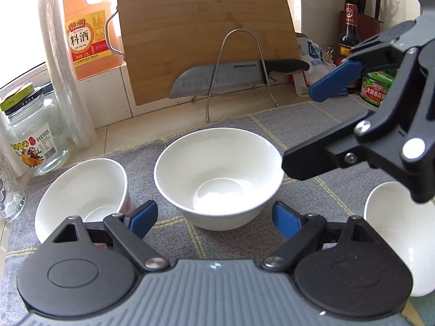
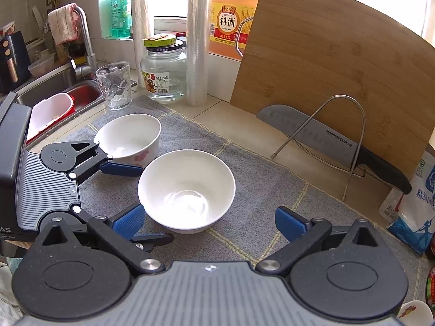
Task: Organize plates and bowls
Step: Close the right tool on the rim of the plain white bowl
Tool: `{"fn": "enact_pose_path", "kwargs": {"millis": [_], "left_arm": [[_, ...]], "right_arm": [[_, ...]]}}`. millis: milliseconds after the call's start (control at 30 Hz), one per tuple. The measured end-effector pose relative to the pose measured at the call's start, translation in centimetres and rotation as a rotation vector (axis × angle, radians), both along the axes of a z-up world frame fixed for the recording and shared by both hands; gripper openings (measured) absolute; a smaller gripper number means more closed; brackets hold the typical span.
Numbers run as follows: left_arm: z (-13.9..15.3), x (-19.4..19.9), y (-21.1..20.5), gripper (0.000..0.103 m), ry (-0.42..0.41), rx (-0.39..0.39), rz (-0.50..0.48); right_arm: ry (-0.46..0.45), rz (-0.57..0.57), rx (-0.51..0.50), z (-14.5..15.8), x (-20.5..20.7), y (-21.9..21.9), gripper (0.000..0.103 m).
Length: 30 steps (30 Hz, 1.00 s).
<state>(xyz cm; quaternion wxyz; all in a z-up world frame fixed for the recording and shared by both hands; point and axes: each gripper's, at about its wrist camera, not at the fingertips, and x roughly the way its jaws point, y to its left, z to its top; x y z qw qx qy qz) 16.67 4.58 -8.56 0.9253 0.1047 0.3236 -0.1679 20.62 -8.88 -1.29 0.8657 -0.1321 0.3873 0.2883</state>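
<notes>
Item 1, centre bowl [image 2: 187, 190]: plain white, upright, round so no long axis. It stands on the grey checked mat [image 2: 272, 190] on the desk, directly ahead of both grippers and between their fingertips in each wrist view.

Item 2, left gripper [image 1: 214, 218]: jaws spread wide, nothing between the pads. The bowl's near wall sits just beyond the blue tips, apart from them.

Item 3, right gripper [image 2: 209, 221]: jaws likewise spread, empty, with the same bowl just ahead. Which gripper is nearer is hard to call; the left looks marginally closer, though fisheye distortion makes this uncertain.

Item 4, flowered bowl [image 2: 129, 138]: white with a pink floral print, left of the centre bowl, close beside the left gripper's outer finger.

Item 5, third bowl [image 1: 391, 239]: white, at the right edge of the left wrist view, partly hidden.

Legible writing:
- Knife [image 2: 326, 141] blade reads "SUPOR"; it rests on a wire stand against the bamboo cutting board [image 2: 326, 54].
- Orange jug [image 1: 87, 35] reads "恒顺 料酒".
- Glass jar [image 2: 163, 76] label shows "950克".
- White-and-blue salt bag [image 2: 416, 206] begins "精制".
</notes>
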Motion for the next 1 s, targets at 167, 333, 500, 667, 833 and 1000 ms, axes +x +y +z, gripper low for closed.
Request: {"fn": "enact_pose_path", "kwargs": {"millis": [167, 333, 500, 667, 833, 1000], "left_arm": [[-0.2, 0.3, -0.3, 0.090, -0.009, 0.011, -0.010], [-0.2, 0.5, -0.4, 0.090, -0.009, 0.006, -0.015], [-0.3, 0.5, -0.6, 0.089, -0.010, 0.002, -0.009], [-0.2, 0.6, -0.5, 0.089, -0.012, -0.004, -0.004], [-0.3, 0.5, -0.5, 0.089, -0.013, -0.003, -0.004], [-0.3, 0.5, -0.4, 0.089, -0.010, -0.010, -0.002]], "right_arm": [[0.040, 0.015, 0.016, -0.6, 1.8, 0.8, 0.103], [0.061, 0.035, 0.024, -1.1, 3.2, 1.6, 0.103], [0.104, 0.045, 0.032, -2.0, 5.1, 2.2, 0.103], [0.127, 0.056, 0.035, -2.7, 6.4, 2.8, 0.103], [0.151, 0.069, 0.038, -3.3, 7.3, 3.3, 0.099], [0.180, 0.085, 0.045, -3.7, 7.8, 3.6, 0.088]]}}
